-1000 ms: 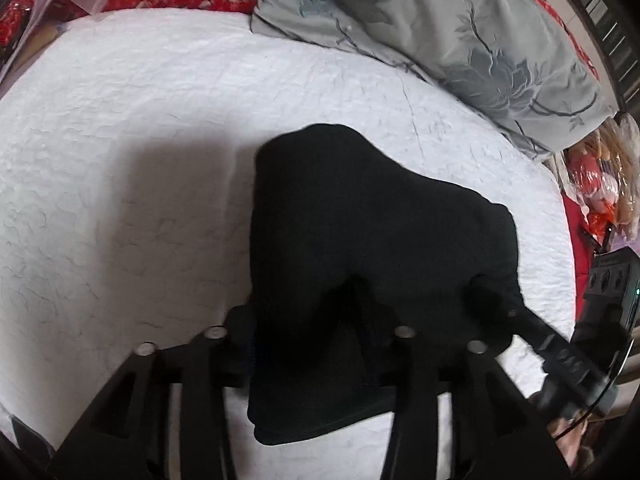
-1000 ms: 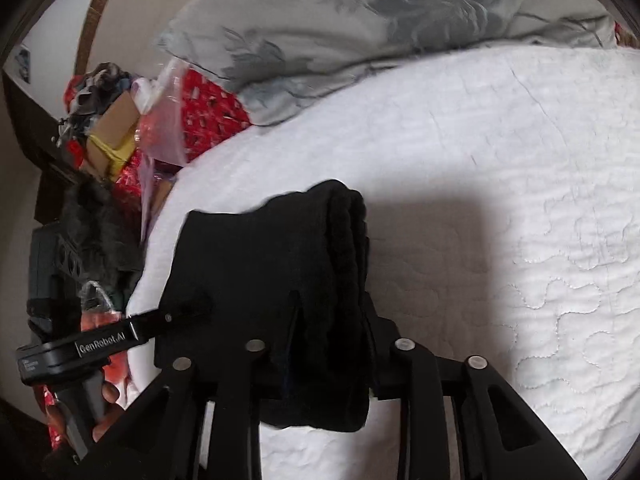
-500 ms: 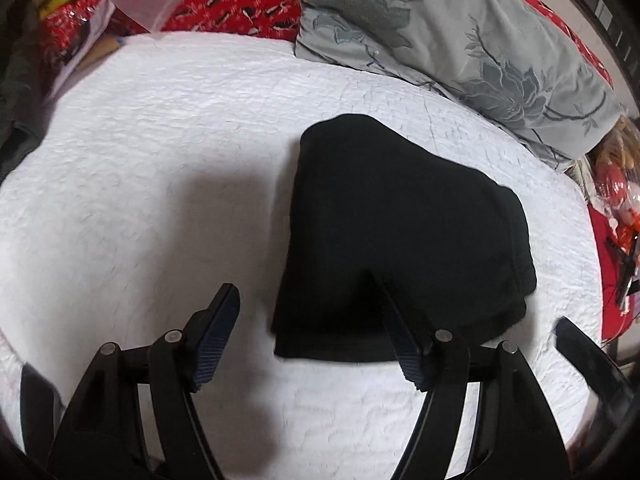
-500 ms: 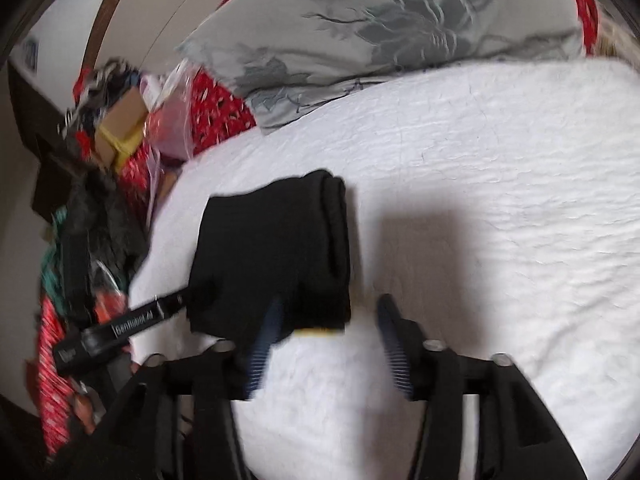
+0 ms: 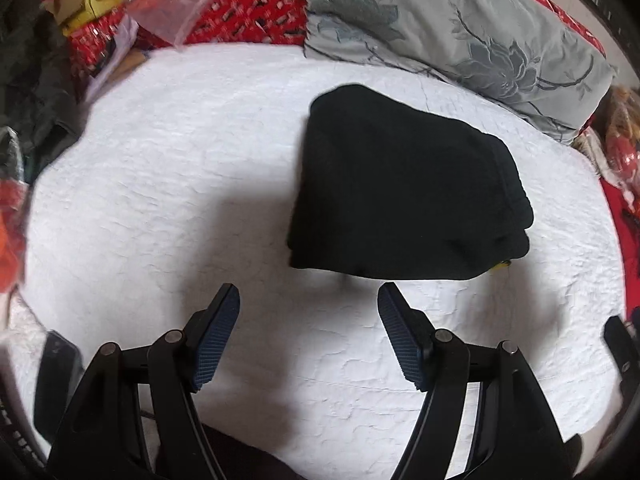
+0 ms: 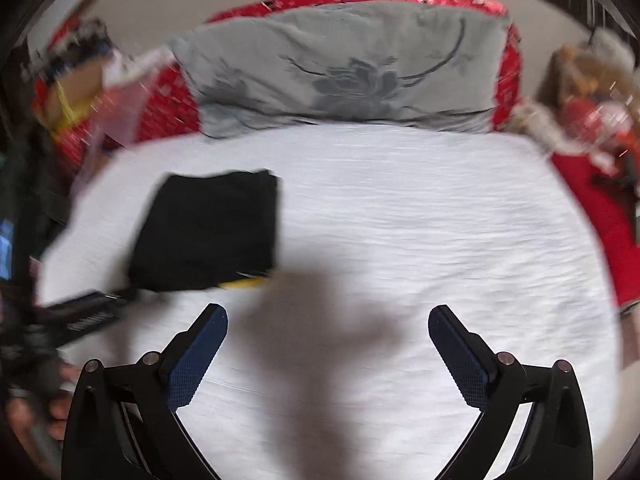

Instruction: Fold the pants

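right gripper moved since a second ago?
Yes. The right gripper has backed away from the folded black pants on the white bedspread; its jaws have just been opening, nothing between them.

no text or label is sharp enough to read.

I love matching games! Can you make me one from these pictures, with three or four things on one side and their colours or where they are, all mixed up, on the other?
Things:
1. pants
2. pillow
3. bed cover
4. right gripper

Clues:
A. grey with a flower print, at the far end of the bed
B. white and quilted
C. wide open, nothing between its fingers
D. black, folded into a bundle on the bed

Pairs: 1-D, 2-A, 3-B, 4-C
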Demonstrator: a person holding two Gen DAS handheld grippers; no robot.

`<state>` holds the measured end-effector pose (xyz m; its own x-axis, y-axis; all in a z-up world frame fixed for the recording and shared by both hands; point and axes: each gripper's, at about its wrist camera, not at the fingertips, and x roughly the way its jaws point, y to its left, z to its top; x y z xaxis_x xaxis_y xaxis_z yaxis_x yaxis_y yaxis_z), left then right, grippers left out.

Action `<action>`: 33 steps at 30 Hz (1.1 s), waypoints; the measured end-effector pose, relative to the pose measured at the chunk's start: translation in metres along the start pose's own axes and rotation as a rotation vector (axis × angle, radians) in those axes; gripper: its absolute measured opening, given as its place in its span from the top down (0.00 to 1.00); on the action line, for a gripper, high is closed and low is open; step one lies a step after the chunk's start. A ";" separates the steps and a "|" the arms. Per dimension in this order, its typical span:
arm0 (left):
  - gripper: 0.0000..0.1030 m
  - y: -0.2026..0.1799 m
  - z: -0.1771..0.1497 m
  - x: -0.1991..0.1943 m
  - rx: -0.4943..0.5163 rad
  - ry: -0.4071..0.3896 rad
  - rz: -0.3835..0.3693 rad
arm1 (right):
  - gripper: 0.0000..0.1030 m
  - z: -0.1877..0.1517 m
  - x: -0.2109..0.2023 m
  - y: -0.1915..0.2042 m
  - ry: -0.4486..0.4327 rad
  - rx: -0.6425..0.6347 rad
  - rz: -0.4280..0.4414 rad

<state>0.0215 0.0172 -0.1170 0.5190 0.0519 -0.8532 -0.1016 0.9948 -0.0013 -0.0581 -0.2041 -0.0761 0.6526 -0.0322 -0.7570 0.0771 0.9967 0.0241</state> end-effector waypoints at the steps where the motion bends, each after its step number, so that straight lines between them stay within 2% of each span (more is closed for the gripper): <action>1: 0.31 -0.001 -0.001 -0.003 0.006 -0.013 0.009 | 0.01 -0.002 -0.005 0.000 -0.021 -0.008 -0.030; 2: 0.31 -0.001 -0.003 -0.005 0.011 -0.018 0.015 | 0.01 -0.003 -0.009 -0.001 -0.037 -0.007 -0.041; 6: 0.31 -0.003 -0.007 -0.010 0.018 -0.021 0.024 | 0.01 -0.004 -0.019 -0.009 -0.058 0.042 0.019; 9: 0.31 -0.005 -0.010 -0.015 0.032 -0.043 0.039 | 0.01 -0.006 -0.029 -0.003 -0.121 0.010 -0.029; 11: 0.31 -0.007 -0.013 -0.018 0.042 -0.056 0.043 | 0.01 -0.008 -0.035 -0.002 -0.147 0.007 -0.029; 15: 0.31 -0.014 -0.019 -0.022 0.058 -0.073 0.050 | 0.01 -0.010 -0.038 0.004 -0.148 -0.021 -0.005; 20: 0.31 -0.019 -0.023 -0.024 0.042 -0.056 -0.004 | 0.01 -0.015 -0.040 0.009 -0.164 -0.032 0.013; 26: 0.31 -0.018 -0.024 -0.029 0.001 -0.091 -0.031 | 0.01 -0.021 -0.035 0.004 -0.155 -0.019 0.007; 30: 0.31 -0.020 -0.025 -0.032 0.025 -0.094 -0.045 | 0.01 -0.022 -0.030 -0.002 -0.142 0.004 0.019; 33: 0.31 -0.025 -0.027 -0.037 0.059 -0.124 -0.027 | 0.01 -0.025 -0.029 -0.004 -0.146 0.009 0.027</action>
<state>-0.0180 -0.0115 -0.0997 0.6222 0.0314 -0.7822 -0.0375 0.9992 0.0102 -0.0961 -0.2050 -0.0700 0.7574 -0.0164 -0.6528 0.0646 0.9967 0.0500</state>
